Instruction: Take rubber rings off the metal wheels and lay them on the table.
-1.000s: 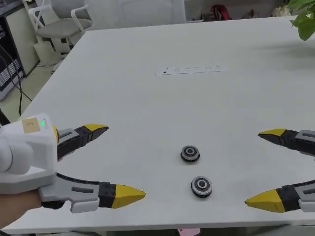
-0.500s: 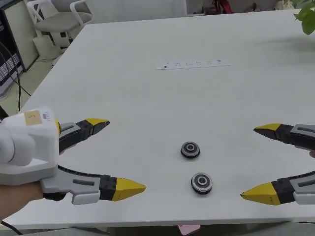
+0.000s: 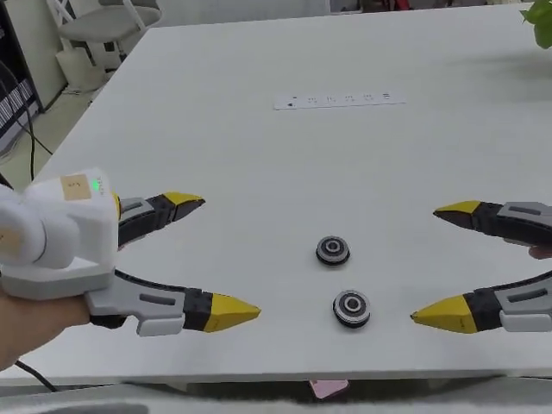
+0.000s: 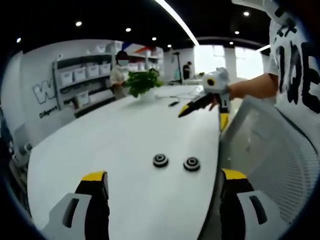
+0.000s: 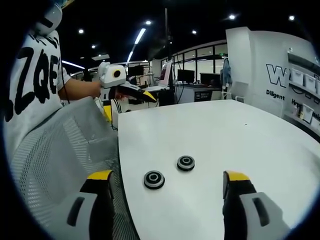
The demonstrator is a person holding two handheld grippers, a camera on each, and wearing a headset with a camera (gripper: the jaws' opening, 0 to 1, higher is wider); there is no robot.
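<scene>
A: Change since a second ago?

B: The right hand-held gripper (image 3: 424, 265) has been brought in a little toward the wheels. The left hand-held gripper (image 3: 228, 257) has been too, by less. The wheels have not been shifted on the worktop (image 3: 259, 138). Their upward drift in the head view is put down to camera tilt.

A: Jaw state?

B: Both pairs are noted as spread wide, yellow tips well apart, nothing held between them. The tips are pointed inward from either side, close to the front edge of the worktop.

A: Wheels located?

B: Two are logged, lying flat between the two grippers, near the front edge. The nearer wheel (image 3: 351, 308) is recorded just beside the farther wheel (image 3: 332, 251), with a gap between them, and is set slightly to the right. The lower tip of the right hand-held gripper is found closest to the nearer wheel. Neither wheel is touched by any jaw.

A: Rings?

B: A dark outer ring (image 3: 337, 307) is seen round each wheel, with a paler hub inside. In each gripper view the pair is framed between that gripper's own jaws, and the other gripper is seen beyond.

A: Farther off?

B: A socket strip (image 3: 339, 101) is noted set into the worktop at mid-depth. A white chair (image 3: 103, 21) is seen past the far left corner. Leaves of a plant (image 3: 543, 26) are recorded at the far right.
</scene>
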